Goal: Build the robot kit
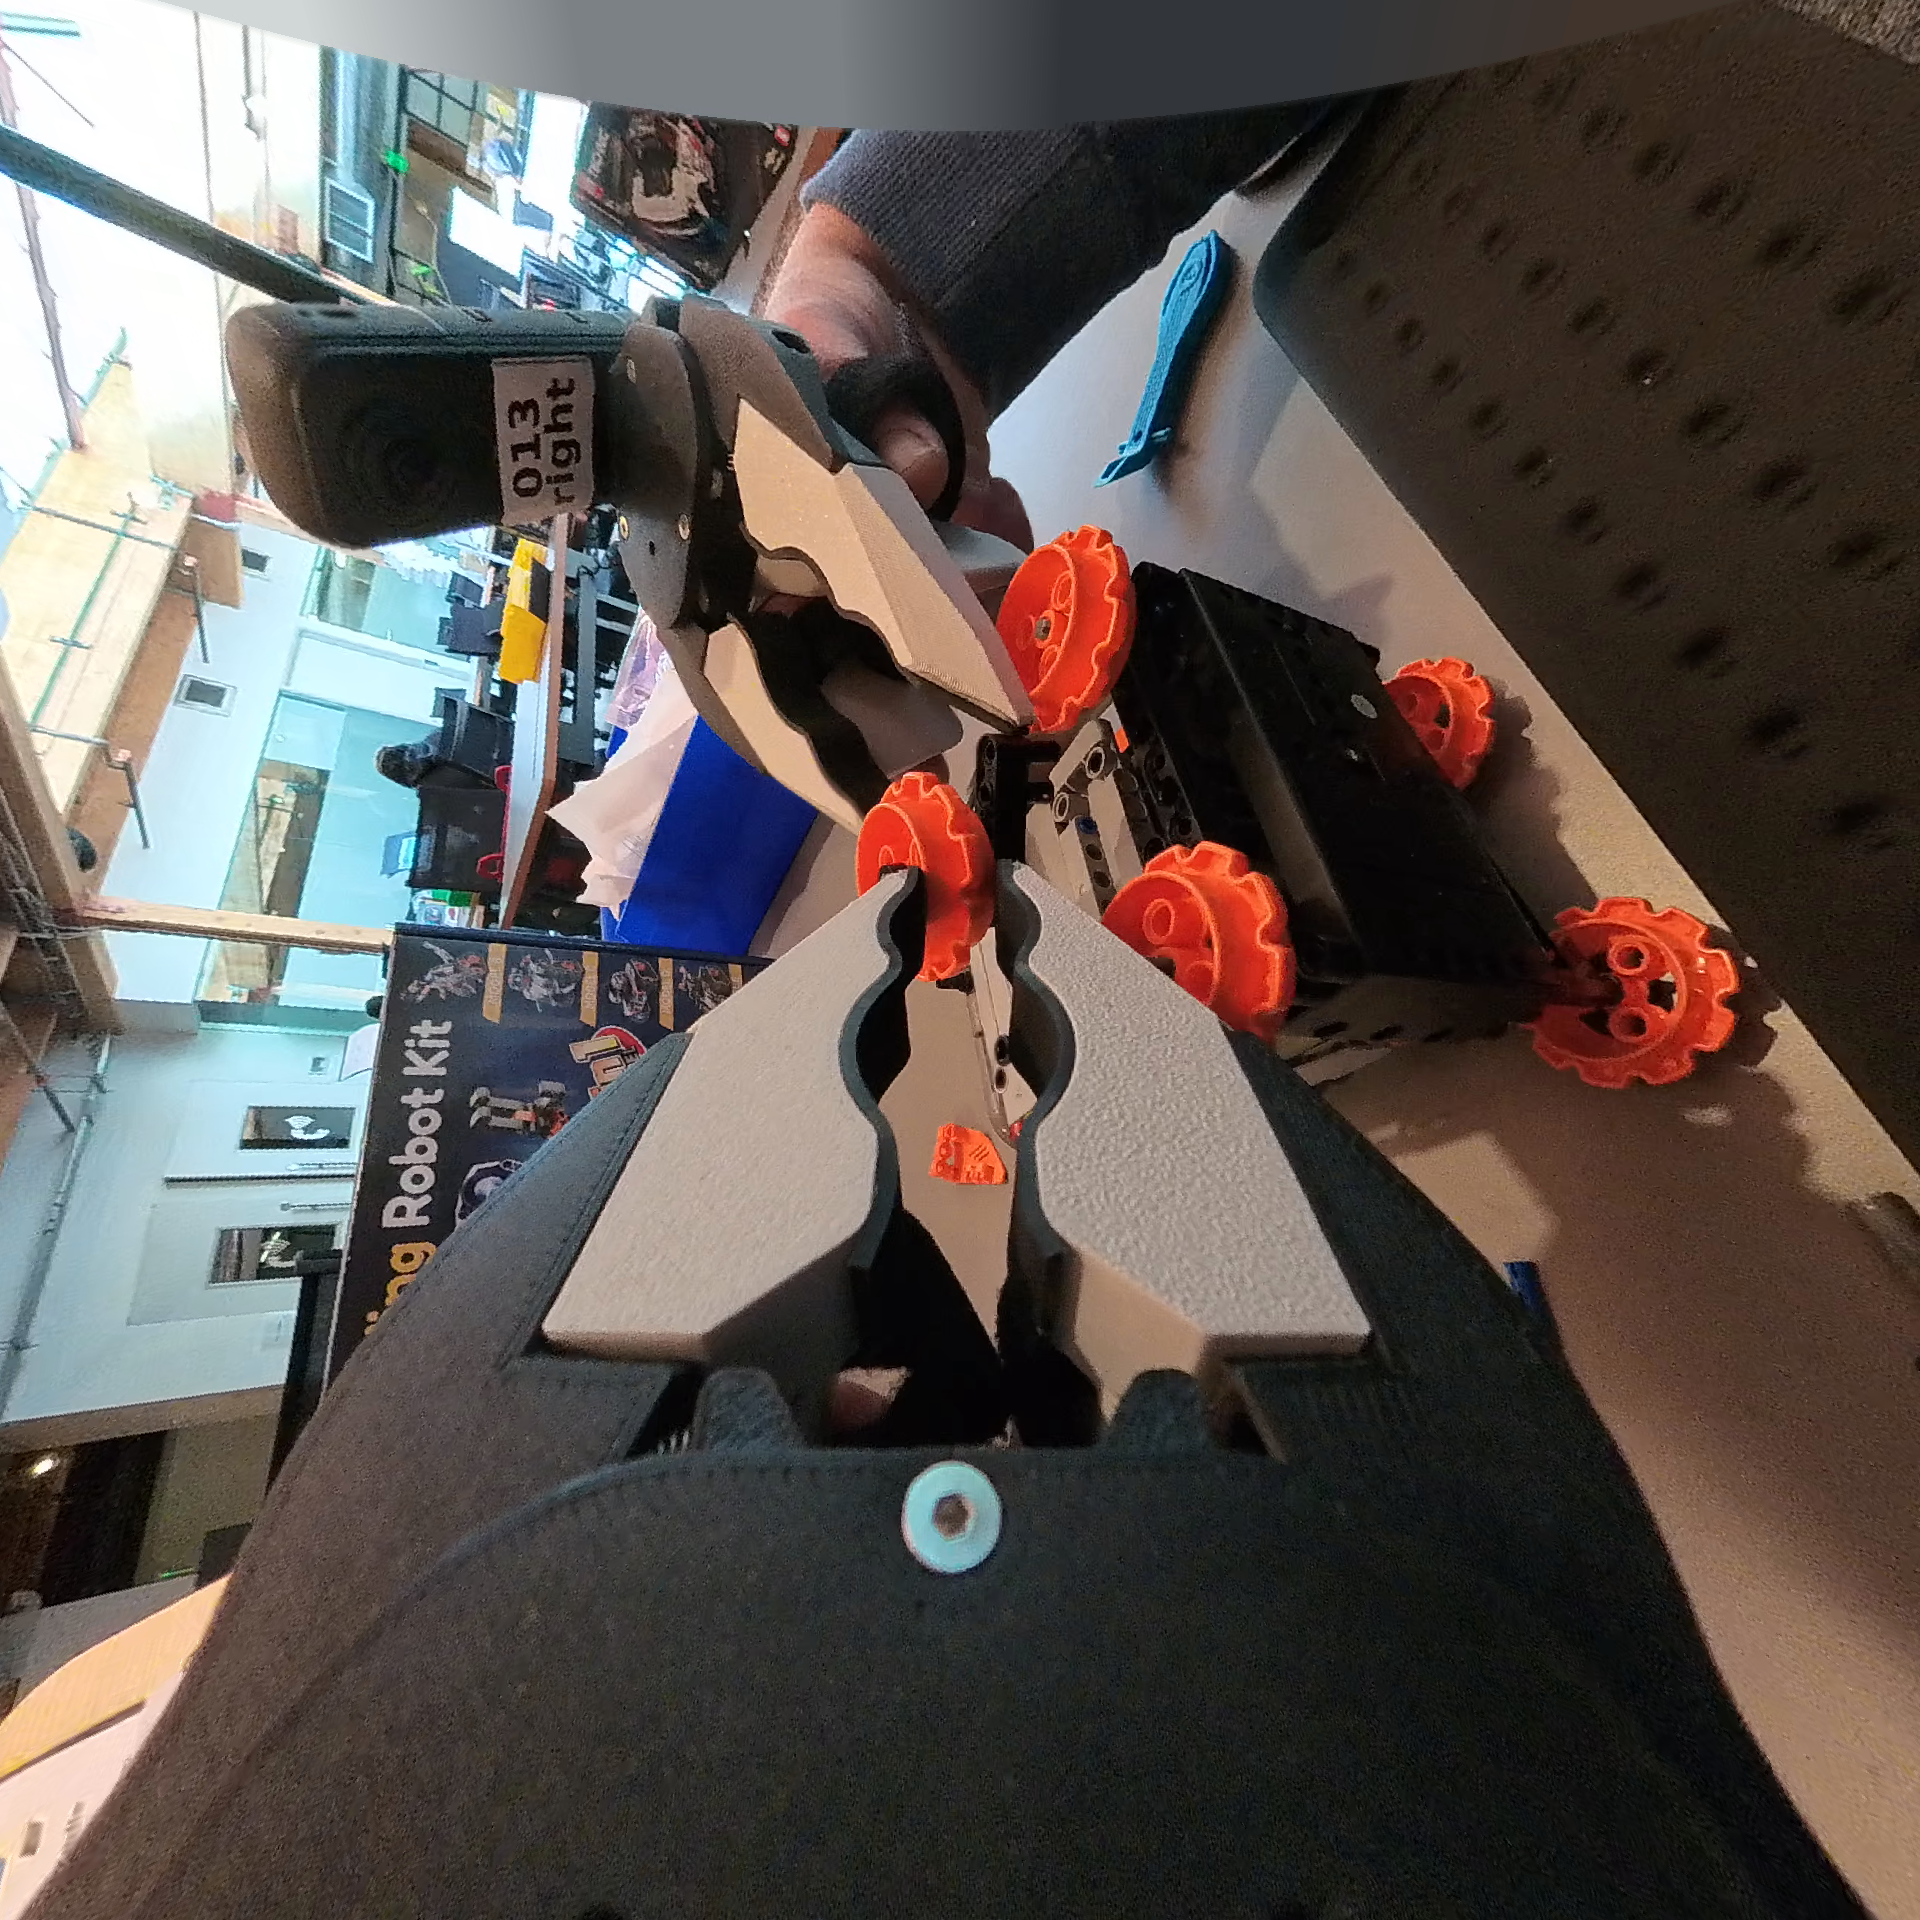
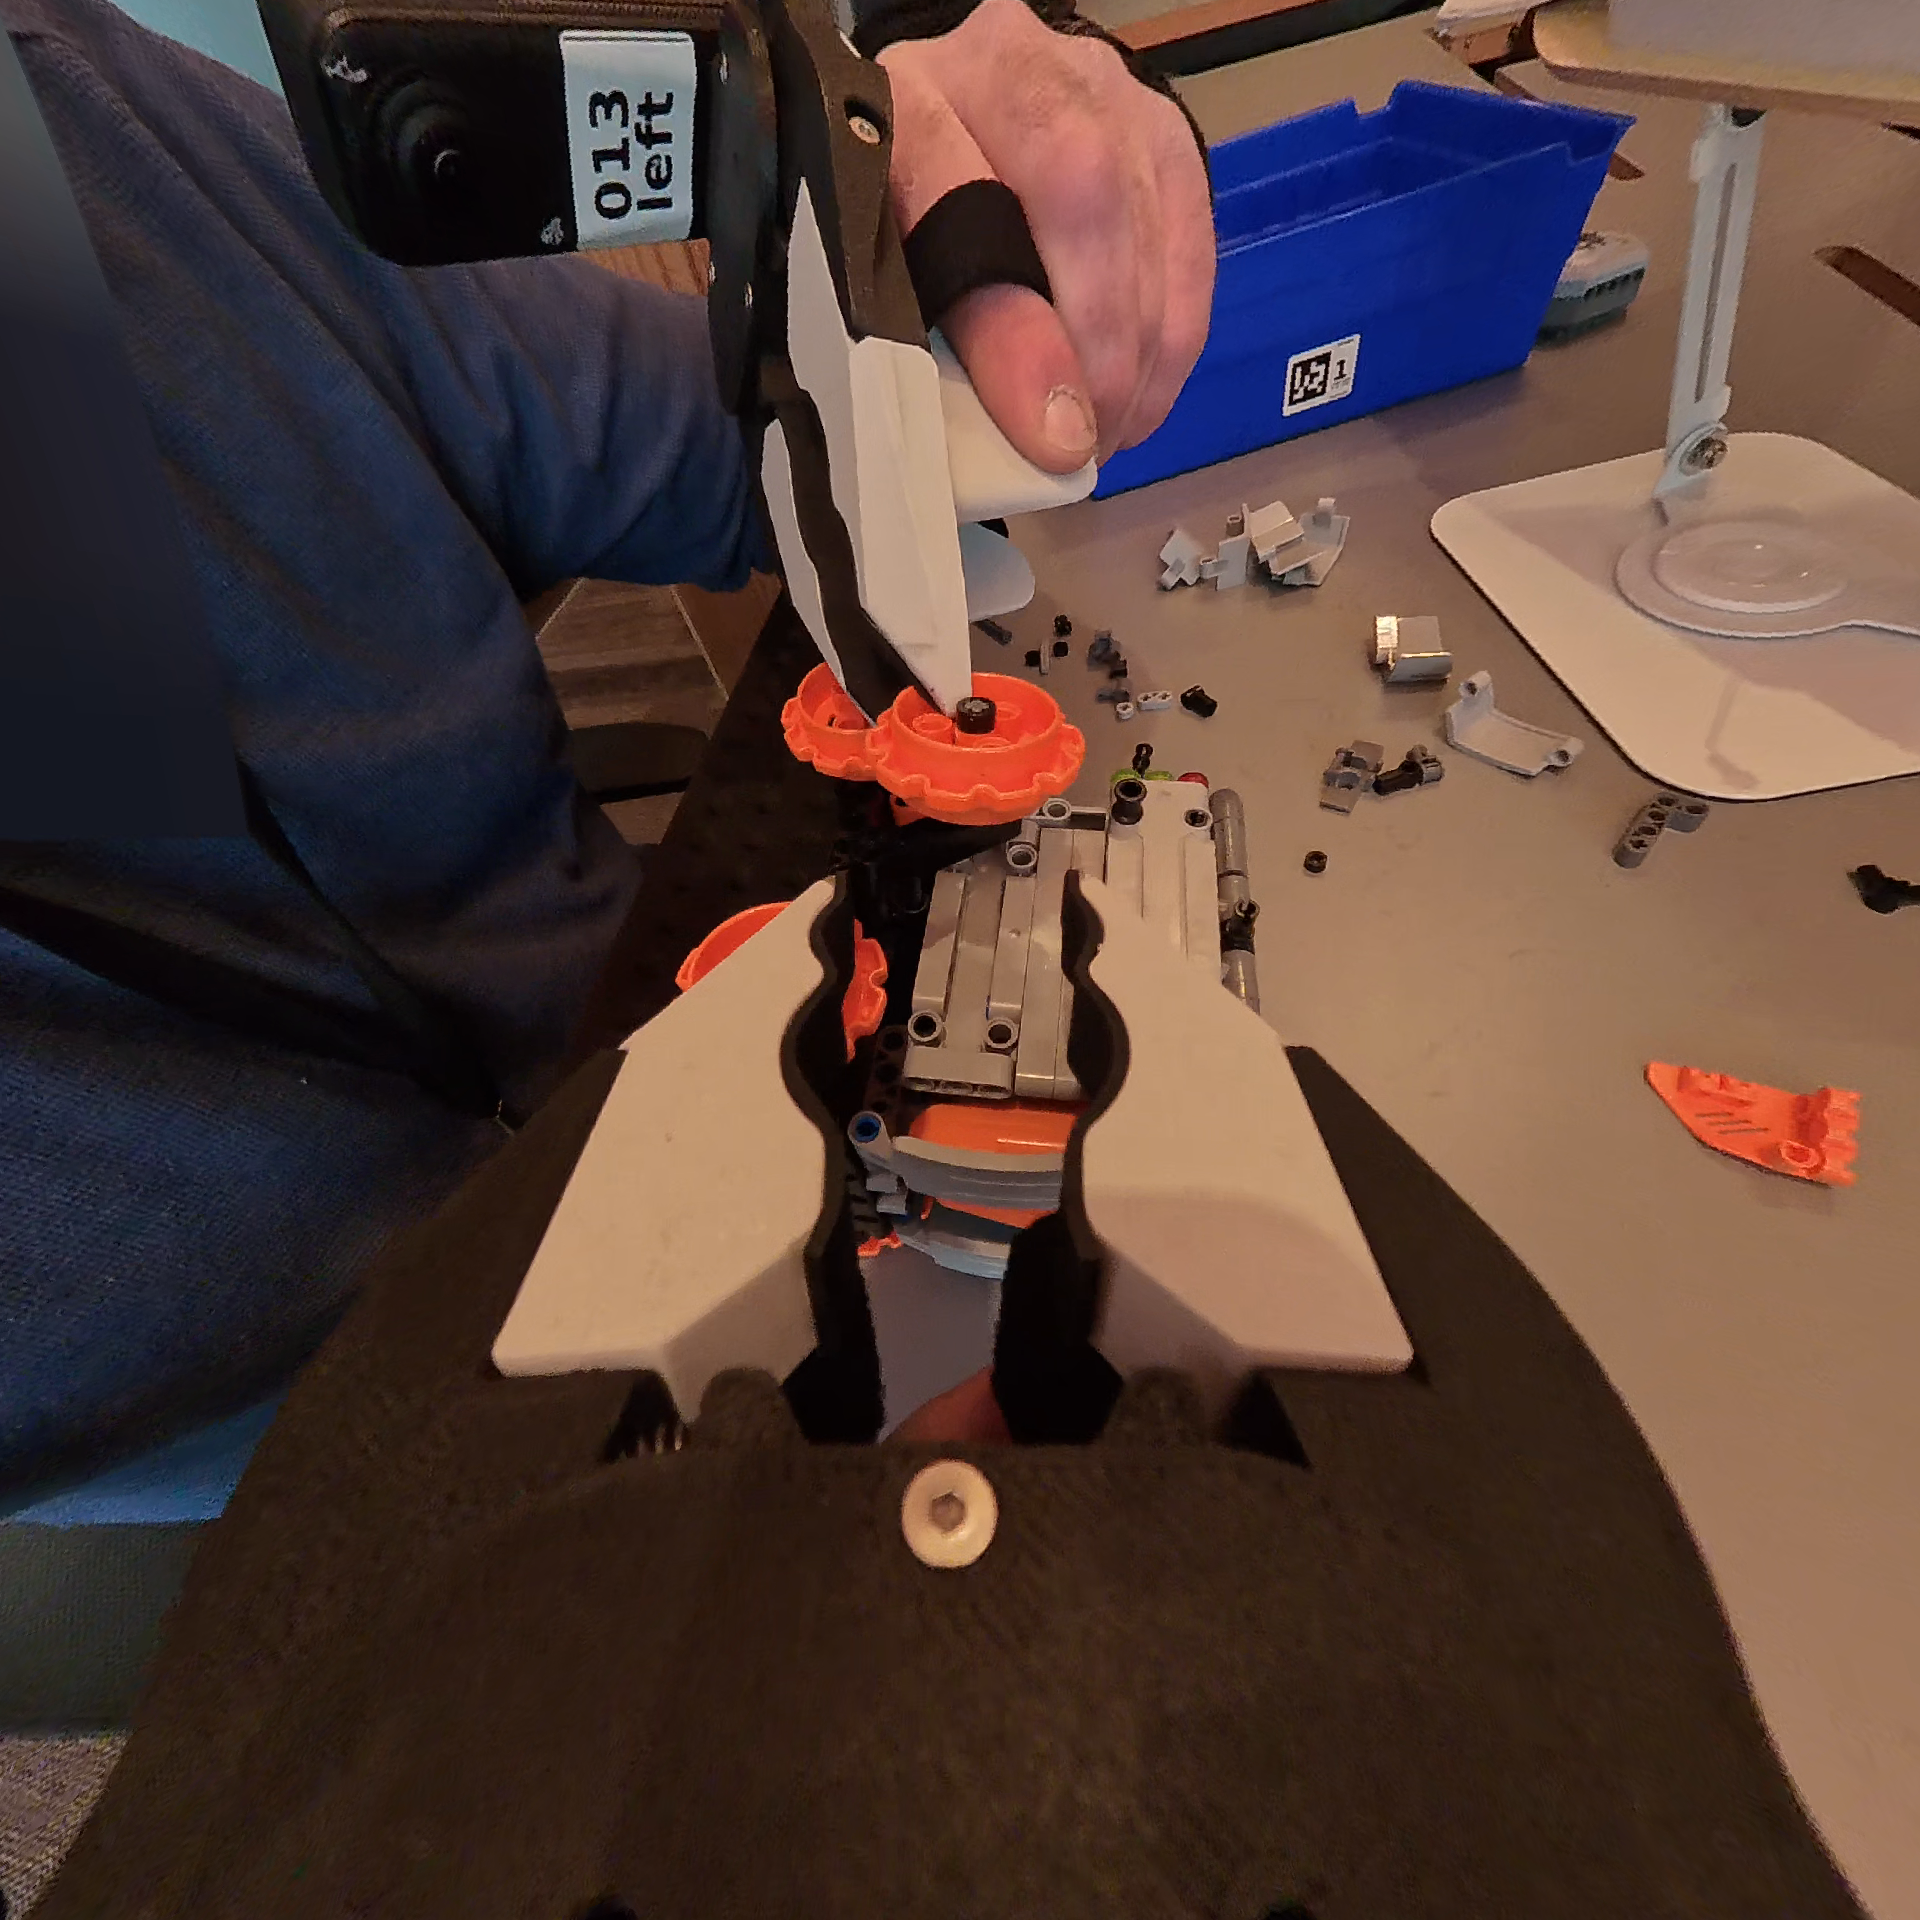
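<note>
A toy vehicle built of black and grey bricks (image 1: 1299,748) with several orange toothed wheels lies on the grey table. My left gripper (image 1: 958,878) is shut on one orange wheel (image 1: 925,873) at the vehicle's near end. In the right wrist view the left gripper (image 2: 925,707) comes down from above and pinches that wheel (image 2: 977,758). My right gripper (image 2: 954,888) is shut on the vehicle's grey and black body (image 2: 997,966). In the left wrist view the right gripper (image 1: 987,732) reaches the body between two wheels.
A blue bin (image 2: 1382,260) stands behind. Loose small grey and black parts (image 2: 1247,540) and an orange panel piece (image 2: 1766,1127) lie on the table. A white stand base (image 2: 1714,623) sits at the right. A kit box (image 1: 468,1143), a blue tool (image 1: 1174,353) and a black perforated board (image 1: 1610,364) are nearby. My two grippers' fingertips are within a few centimetres of each other. The orange panel piece (image 2: 1766,1127) sits 20 cm or so from the ends of my right fingers.
</note>
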The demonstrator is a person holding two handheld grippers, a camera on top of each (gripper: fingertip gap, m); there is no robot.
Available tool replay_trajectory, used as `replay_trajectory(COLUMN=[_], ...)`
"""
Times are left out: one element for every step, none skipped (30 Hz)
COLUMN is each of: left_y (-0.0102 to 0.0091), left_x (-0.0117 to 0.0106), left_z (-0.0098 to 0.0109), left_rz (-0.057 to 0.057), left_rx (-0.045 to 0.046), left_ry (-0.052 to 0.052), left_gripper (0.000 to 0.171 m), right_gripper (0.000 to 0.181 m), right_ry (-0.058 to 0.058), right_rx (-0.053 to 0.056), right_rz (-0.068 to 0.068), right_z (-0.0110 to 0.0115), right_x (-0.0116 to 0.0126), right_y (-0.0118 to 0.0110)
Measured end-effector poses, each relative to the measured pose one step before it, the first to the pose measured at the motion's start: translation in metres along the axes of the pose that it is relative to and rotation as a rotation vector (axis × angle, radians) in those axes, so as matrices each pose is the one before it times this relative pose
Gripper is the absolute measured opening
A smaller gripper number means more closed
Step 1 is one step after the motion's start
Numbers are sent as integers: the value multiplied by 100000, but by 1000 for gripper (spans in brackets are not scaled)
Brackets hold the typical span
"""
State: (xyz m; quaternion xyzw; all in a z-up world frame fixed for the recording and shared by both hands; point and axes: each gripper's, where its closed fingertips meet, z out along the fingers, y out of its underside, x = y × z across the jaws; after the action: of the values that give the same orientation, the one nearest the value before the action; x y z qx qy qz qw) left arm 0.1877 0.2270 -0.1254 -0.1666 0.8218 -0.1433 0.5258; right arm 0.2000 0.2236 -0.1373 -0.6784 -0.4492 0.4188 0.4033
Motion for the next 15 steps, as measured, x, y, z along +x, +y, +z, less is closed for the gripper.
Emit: replay_trajectory(left_y=[50, -17, -95, -128, 6, 49, 23, -21, -52, -132, -96, -12, 29, -15, -8], left_x=[43, -78, -223, -52, 10, -130, 0, 61, -44, -109, -80, -118, -176, -13, 61], left_z=[10, -32, -55, -55, 19, 48, 58, 52, 4, -51, -73, -70, -48, -22, 26], left_rz=[556, -276, -769, -1112, -872, 307, -206, -861, -421, -639, -913, 161, 1077, 309, -300], left_rx=[-148, 255, 896, 1224, 412, 234, 349, 658, 966, 1395, 980, 392, 49, 328, 338], left_ry=[501, 157, -710, 410, 647, -783, 204, 757, -54, -190, 463, -4, -554, 488, 1005], left_gripper=[12, 12, 12, 12, 12, 12, 12, 12, 12, 12, 12, 12, 12, 12, 12], right_gripper=[37, 36, 37, 37, 37, 37, 36, 37, 38, 37, 37, 32, 23, 18, 20], right_ry=[62, -228, 81, -226, -849, -609, -640, -1178, 182, 1008, -210, -194, 2807, 2914, 268], right_rx=[-189, -28, 175, 212, 472, 1552, 2050, 423, -477, 384, 983, 519, 318, 105, -210], right_rz=[-321, -220, -555, -603, -253, 394, 1084, 407, -752, -14, 846, -893, -1762, -68, 711], right_z=[5, -43, -89, -117, -170, -220, -214, -138, -83, -98, -107, -117, -104, -53, 58], right_x=[-16, -68, -14, -32, -88, 3, 50, -82, 64, 230, 101, 0, 436, 536, 103], right_y=[20, 19, -18, -39, -74, -228, -295, -24, 137, 6, -128, -64, -30, -66, -76])
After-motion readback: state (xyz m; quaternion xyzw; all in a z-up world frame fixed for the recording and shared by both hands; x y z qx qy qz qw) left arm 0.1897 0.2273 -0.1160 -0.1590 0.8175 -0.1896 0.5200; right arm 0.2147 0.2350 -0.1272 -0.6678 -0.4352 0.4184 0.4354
